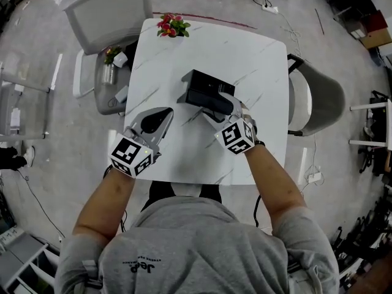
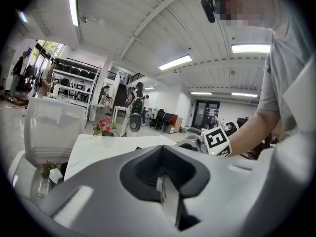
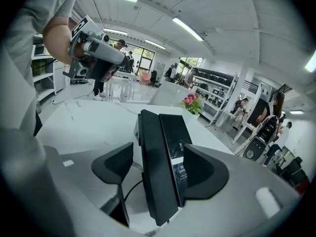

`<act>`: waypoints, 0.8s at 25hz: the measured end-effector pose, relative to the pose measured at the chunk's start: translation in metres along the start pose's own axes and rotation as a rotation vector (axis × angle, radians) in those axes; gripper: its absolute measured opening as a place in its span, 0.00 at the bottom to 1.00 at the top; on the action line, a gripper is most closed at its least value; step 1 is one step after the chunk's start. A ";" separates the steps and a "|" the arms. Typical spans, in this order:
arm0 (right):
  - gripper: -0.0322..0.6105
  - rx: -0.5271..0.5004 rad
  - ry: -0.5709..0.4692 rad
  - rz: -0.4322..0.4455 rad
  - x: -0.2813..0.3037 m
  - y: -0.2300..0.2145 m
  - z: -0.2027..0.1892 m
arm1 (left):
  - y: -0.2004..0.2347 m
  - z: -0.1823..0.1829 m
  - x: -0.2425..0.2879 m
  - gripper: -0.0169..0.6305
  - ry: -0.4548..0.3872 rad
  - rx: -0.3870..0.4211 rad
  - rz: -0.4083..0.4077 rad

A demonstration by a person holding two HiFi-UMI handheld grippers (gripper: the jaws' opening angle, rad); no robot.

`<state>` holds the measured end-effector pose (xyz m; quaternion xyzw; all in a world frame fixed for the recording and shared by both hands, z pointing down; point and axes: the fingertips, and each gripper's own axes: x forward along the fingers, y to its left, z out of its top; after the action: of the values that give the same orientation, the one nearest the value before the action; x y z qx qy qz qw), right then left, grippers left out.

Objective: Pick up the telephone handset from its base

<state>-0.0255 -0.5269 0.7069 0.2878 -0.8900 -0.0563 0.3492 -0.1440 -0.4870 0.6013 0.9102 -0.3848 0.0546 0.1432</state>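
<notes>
A black telephone (image 1: 202,89) stands in the middle of the white marble table (image 1: 184,158). Its handset (image 3: 154,167) lies along the base (image 3: 175,132), with a cord trailing under it. My right gripper (image 1: 222,105) is at the phone's near end, and in the right gripper view (image 3: 158,166) its jaws straddle the handset and base. The left pad stands clear of the handset, so the gripper is open. My left gripper (image 1: 162,116) is low over the table to the phone's left, its jaws (image 2: 165,181) shut with nothing between them.
A small pot of pink flowers (image 1: 173,26) sits at the table's far edge. One white chair (image 1: 110,11) stands at the far left and a grey chair (image 1: 318,97) on the right. A stool with a small plant (image 1: 110,66) is beside the table's left edge.
</notes>
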 end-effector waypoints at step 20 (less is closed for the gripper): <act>0.17 -0.118 0.057 -0.029 0.014 0.009 -0.010 | -0.001 -0.018 -0.009 0.12 0.013 -0.026 -0.009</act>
<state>-0.0317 -0.5260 0.7253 0.2807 -0.8707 -0.1056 0.3899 -0.1493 -0.4747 0.6163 0.9097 -0.3802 0.0548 0.1579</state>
